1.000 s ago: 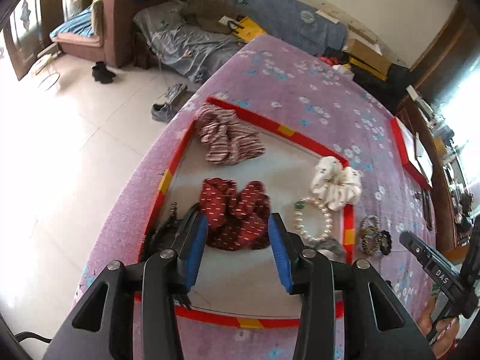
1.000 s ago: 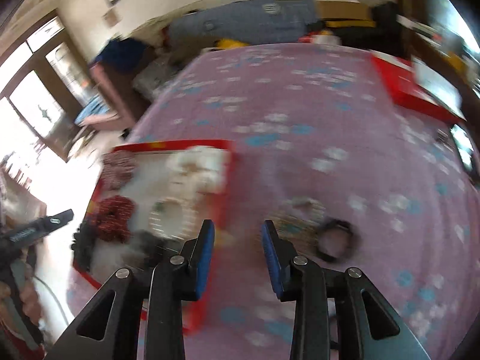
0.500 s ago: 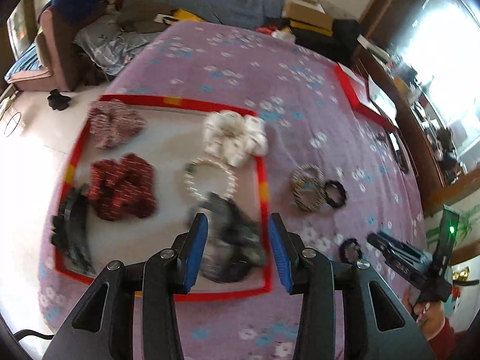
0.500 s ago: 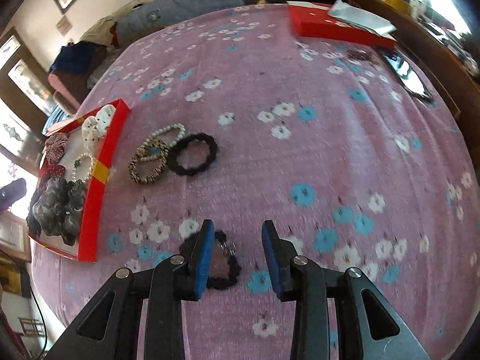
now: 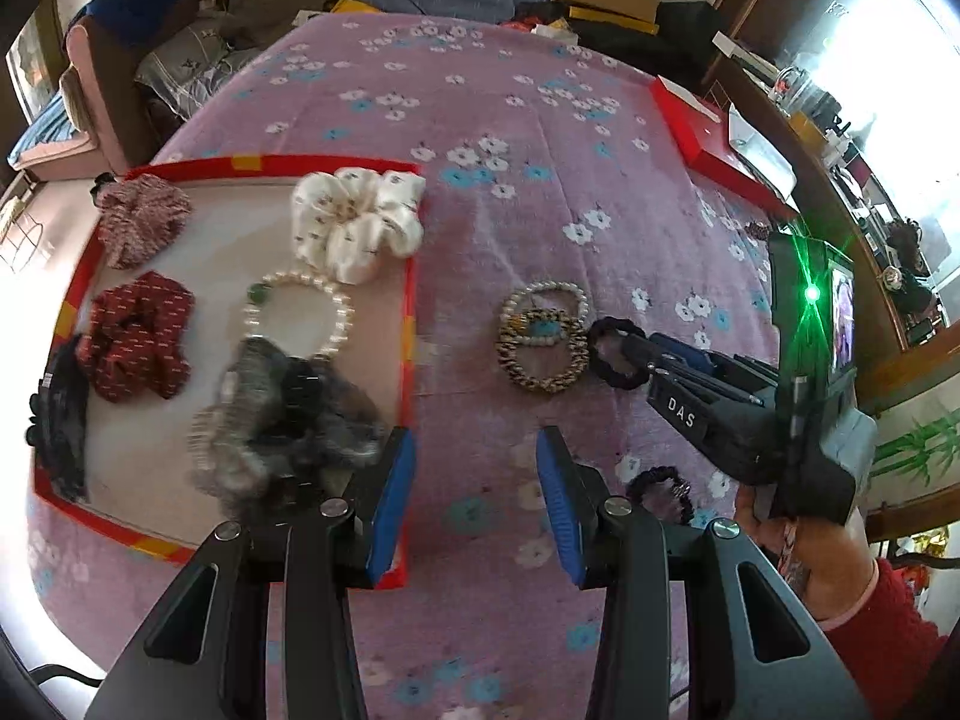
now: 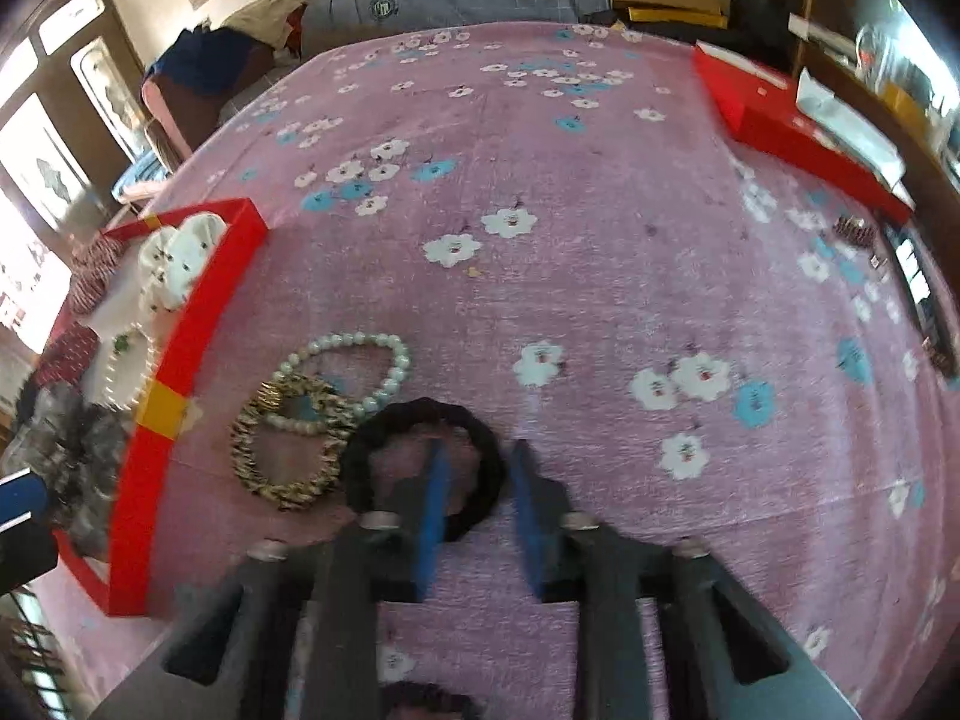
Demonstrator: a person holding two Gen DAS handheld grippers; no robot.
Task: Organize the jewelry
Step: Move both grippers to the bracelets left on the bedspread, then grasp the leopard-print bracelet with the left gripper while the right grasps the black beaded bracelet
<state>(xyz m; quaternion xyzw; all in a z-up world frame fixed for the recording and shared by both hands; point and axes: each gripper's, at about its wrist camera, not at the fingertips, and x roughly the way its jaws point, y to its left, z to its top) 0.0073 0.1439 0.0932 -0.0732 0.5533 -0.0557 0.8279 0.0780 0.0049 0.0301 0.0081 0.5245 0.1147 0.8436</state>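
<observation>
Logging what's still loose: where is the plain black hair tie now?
The black hair tie lies on the purple cloth, outside the red tray, just right of the leopard-print bracelet, with the right hand-held gripper straddling its right side.

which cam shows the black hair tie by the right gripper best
The right wrist view: the black hair tie lies close up as a nearly whole ring, with the open right gripper straddling its near right part. In the left wrist view it is small and partly hidden behind that gripper.

Left tool (image 5: 474, 495) raised, fingers spread, right tool (image 6: 477, 480) low (fingers parted, blurred)
</observation>
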